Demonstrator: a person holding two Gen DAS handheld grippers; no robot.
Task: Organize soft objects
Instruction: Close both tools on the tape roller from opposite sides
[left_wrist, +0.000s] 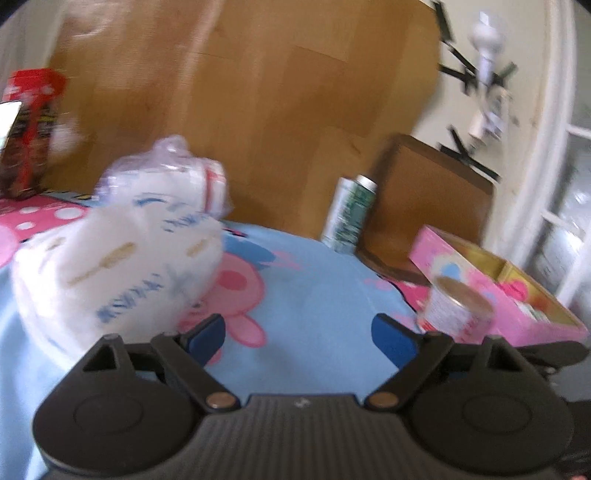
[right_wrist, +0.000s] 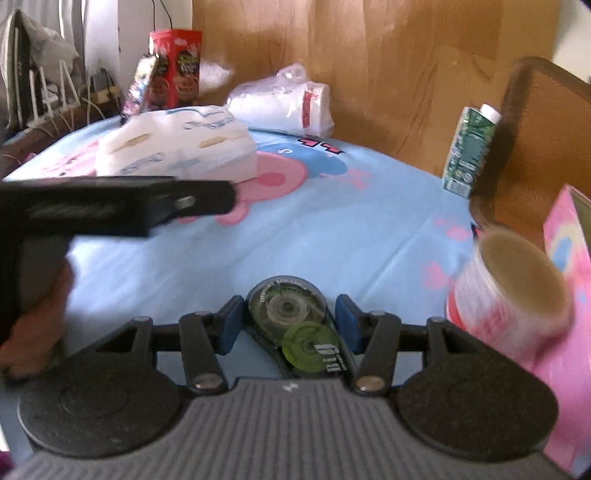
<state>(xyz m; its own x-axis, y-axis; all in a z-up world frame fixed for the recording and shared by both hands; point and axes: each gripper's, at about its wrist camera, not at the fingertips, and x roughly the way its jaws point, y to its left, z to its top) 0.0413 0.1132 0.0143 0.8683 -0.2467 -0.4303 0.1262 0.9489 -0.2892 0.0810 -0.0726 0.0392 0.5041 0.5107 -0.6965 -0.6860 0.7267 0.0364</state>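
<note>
The right gripper (right_wrist: 286, 325) is seen with a correction tape dispenser (right_wrist: 291, 328) lodged between its blue pads (right_wrist: 229, 325); the pads appear to sit against its sides, so it is judged to be pinched. The left gripper (left_wrist: 298, 339) is spread wide with nothing between its jaws, only the light blue cartoon-print cloth (left_wrist: 314, 295) beneath.

The soft objects lie ahead and to the left of the left jaws: a white tissue pack (left_wrist: 114, 273) just beyond the left fingertip, and a plastic-wrapped white bundle (left_wrist: 166, 181) behind it, touching or nearly so. From the right jaws both are well ahead and to the left, past the left gripper's body and the hand (right_wrist: 33, 325) holding it.

If the tissue pack is to be taken next, the open jaws would best be brought squarely across its narrower side, and closed gently, since the wrapper is judged likely to slip and the pack to squash.

Open cloth is left between and straight ahead of both jaws. To the right of them the room is crowded: a tape roll (right_wrist: 513, 291) sits close by, against a pink open box (left_wrist: 498, 280), with a green carton (left_wrist: 349, 214) farther back beside a wooden board (left_wrist: 424, 206). A red snack box (right_wrist: 177, 62) stands at the far left edge.
</note>
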